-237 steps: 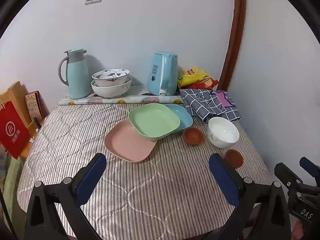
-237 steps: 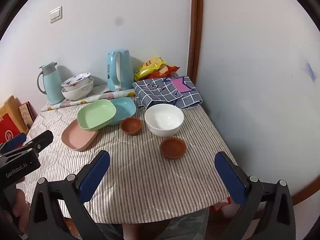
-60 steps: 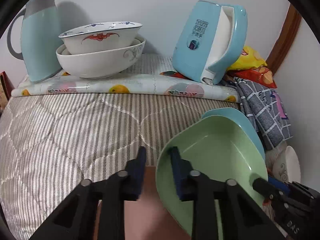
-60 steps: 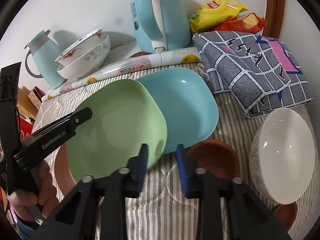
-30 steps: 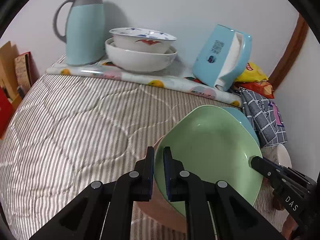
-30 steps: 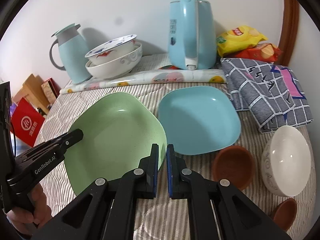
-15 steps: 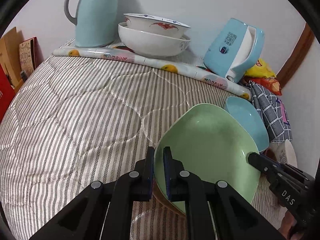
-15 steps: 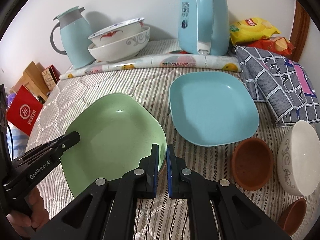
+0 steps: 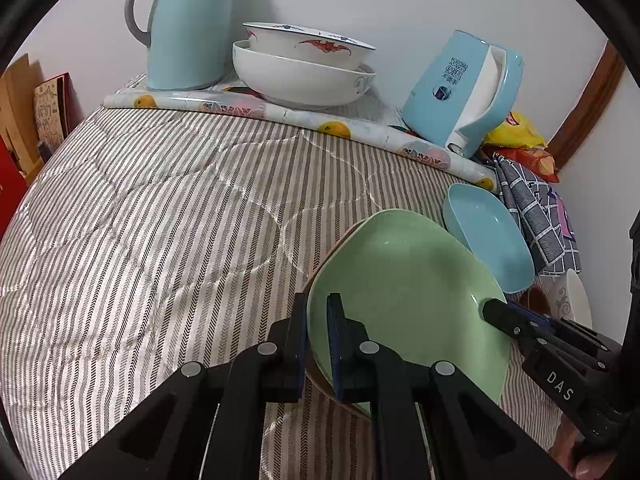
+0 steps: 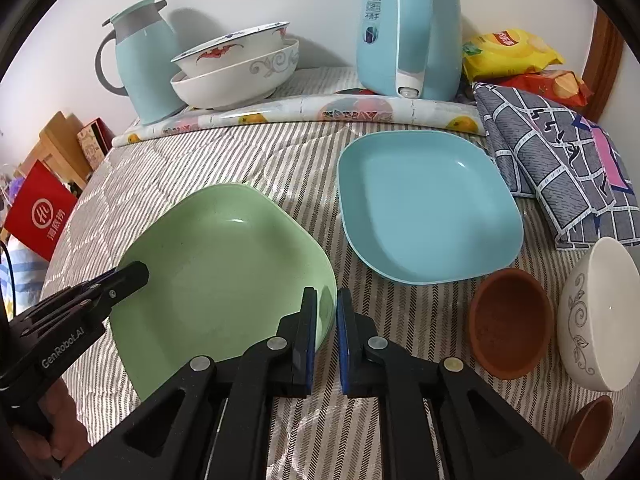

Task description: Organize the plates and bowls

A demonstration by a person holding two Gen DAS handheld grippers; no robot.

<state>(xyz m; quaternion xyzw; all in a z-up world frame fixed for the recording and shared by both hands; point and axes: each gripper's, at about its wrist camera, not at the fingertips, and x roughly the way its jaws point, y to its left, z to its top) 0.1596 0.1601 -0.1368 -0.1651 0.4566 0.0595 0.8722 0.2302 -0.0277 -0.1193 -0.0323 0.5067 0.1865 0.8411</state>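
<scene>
Both grippers pinch the green plate (image 9: 404, 284), which also shows in the right wrist view (image 10: 224, 264). My left gripper (image 9: 318, 320) is shut on its left rim; my right gripper (image 10: 325, 320) is shut on its right rim. A pink plate edge (image 9: 316, 376) shows just under the green one. The blue plate (image 10: 424, 204) lies flat on the table to the right. A brown bowl (image 10: 508, 320), a white bowl (image 10: 596, 312) and a smaller brown dish (image 10: 588, 432) sit at the right.
At the back stand a pale blue thermos jug (image 9: 188, 28), two stacked white bowls (image 9: 304, 68), a blue kettle (image 10: 408, 28), a rolled patterned mat (image 10: 304, 114), snack bags (image 10: 512, 52) and a folded checked cloth (image 10: 560, 160). A red bag (image 10: 38, 208) is off the left edge.
The green plate, held by both grippers, has moved left and down, off the blue plate and over the pink plate. The blue plate now lies fully uncovered.
</scene>
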